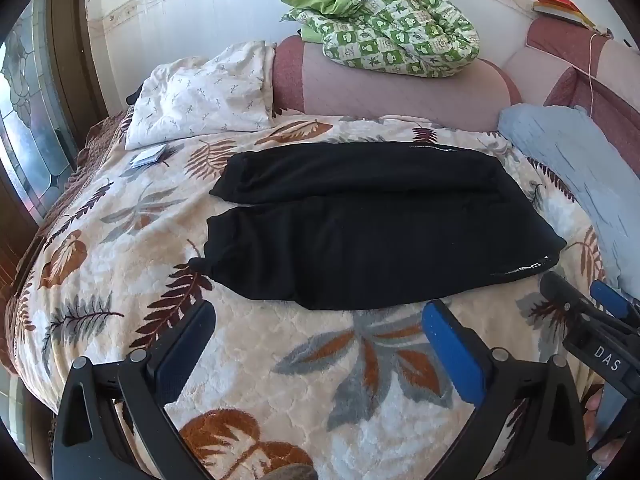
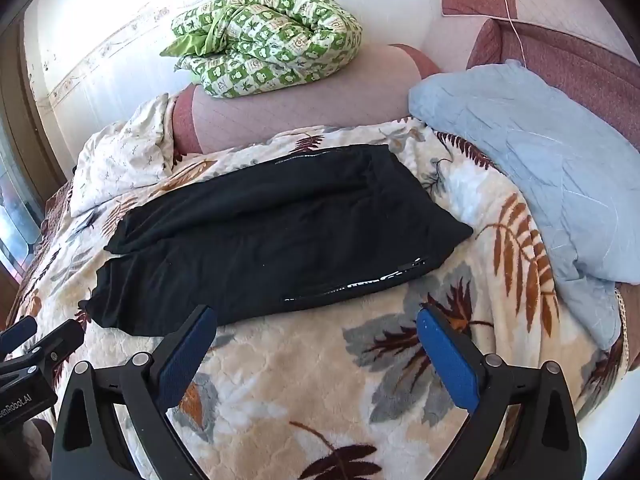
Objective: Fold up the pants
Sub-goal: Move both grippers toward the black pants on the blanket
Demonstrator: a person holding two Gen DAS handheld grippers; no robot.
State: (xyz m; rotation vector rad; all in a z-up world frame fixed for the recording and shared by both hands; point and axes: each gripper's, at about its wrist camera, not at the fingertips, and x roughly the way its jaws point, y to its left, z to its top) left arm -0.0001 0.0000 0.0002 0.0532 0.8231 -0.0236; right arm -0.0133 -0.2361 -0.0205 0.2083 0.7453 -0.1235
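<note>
A: Surface?
B: A bed with a leaf-print blanket [image 1: 320, 360]. The pants [image 1: 372, 224] lie flat at mid-bed, ahead of both grippers, long axis left to right, waistband to the right.
A: Jaws?
B: Left gripper [image 1: 320, 340] and right gripper [image 2: 316, 344]: both wide, empty, just short of the near edge.
A: Nearer the waistband?
B: Judged: the right.

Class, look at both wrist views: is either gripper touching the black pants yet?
Apart. In each wrist view, leaf-print blanket shows between the open fingers and the black pants: left gripper, right gripper.
</note>
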